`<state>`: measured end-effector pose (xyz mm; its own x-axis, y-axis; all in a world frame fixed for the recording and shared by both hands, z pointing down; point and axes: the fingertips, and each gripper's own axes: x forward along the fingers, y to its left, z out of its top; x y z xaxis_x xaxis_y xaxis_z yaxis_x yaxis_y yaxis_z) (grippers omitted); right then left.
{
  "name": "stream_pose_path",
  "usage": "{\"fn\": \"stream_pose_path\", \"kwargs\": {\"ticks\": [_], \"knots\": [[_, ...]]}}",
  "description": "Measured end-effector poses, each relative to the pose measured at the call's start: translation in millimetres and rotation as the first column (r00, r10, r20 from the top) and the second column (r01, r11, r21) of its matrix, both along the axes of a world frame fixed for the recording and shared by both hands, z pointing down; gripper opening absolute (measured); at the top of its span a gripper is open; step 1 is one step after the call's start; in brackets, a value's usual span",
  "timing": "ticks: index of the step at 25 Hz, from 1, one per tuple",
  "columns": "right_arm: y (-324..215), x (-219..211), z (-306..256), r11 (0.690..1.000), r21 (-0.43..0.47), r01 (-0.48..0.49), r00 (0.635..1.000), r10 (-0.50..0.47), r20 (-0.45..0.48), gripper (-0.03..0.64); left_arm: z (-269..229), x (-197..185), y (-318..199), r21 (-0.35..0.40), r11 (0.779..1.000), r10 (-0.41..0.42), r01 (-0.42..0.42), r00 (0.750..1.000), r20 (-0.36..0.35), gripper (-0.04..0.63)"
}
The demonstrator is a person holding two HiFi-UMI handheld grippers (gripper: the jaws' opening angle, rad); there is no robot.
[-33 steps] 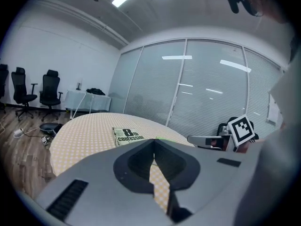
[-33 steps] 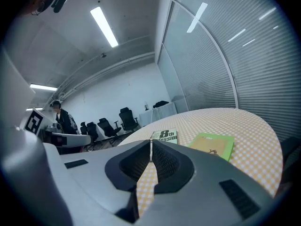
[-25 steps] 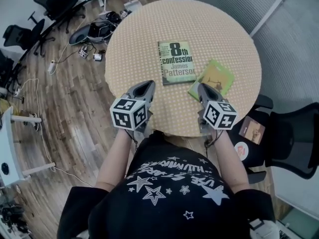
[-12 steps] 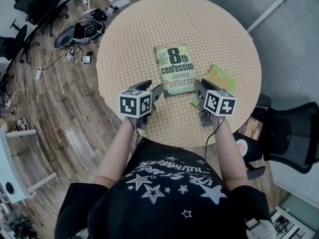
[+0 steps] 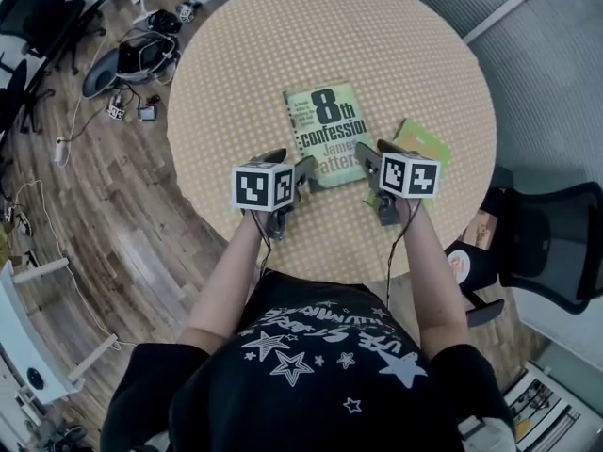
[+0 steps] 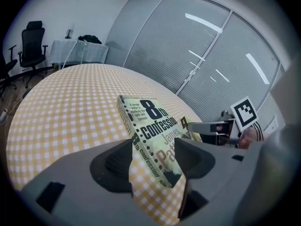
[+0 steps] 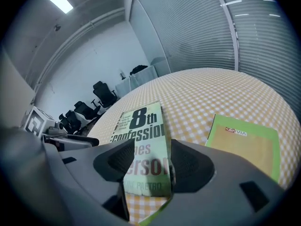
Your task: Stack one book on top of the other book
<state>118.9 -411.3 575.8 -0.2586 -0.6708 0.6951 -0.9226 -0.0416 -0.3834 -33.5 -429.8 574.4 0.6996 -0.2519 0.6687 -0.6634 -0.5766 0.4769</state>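
A pale green paperback, the 8th confession book [image 5: 328, 132], lies flat near the middle of the round checkered table [image 5: 283, 36]. A thin bright green book [image 5: 423, 145] lies just to its right, slightly tucked under its near right corner. My left gripper [image 5: 303, 172] hovers at the paperback's near left corner, jaws opening, pads touching nothing. My right gripper [image 5: 369, 162] hovers at the near right corner, jaws opening too. In the left gripper view the paperback [image 6: 149, 126] shows beyond the gripper [image 6: 153, 161]. In the right gripper view the paperback [image 7: 143, 131] and the green book [image 7: 244, 142] lie beyond the gripper [image 7: 148, 166].
The table's near edge [image 5: 330, 276] runs just below both grippers. A black office chair [image 5: 542, 252] with small items on its seat stands at the right. Cables and a bag [image 5: 132, 59] lie on the wooden floor at the upper left.
Both grippers moved forward and down toward the paperback's near corners. Their jaws went from shut to wide open.
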Motion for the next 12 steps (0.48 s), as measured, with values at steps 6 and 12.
{"fn": "stream_pose_path", "kwargs": {"ticks": [6, 12], "knots": [[-12, 2, 22, 0.997, -0.072, 0.01, 1.0, -0.011, -0.001, 0.227, 30, 4, -7, -0.084, 0.996, 0.022, -0.019, 0.999, 0.038, 0.287], [-17, -4, 39, 0.983, -0.165, 0.085, 0.996, -0.083, 0.019, 0.227, 40, 12, -11, -0.111, 0.993, 0.045, -0.04, 0.998, 0.046, 0.286]]}}
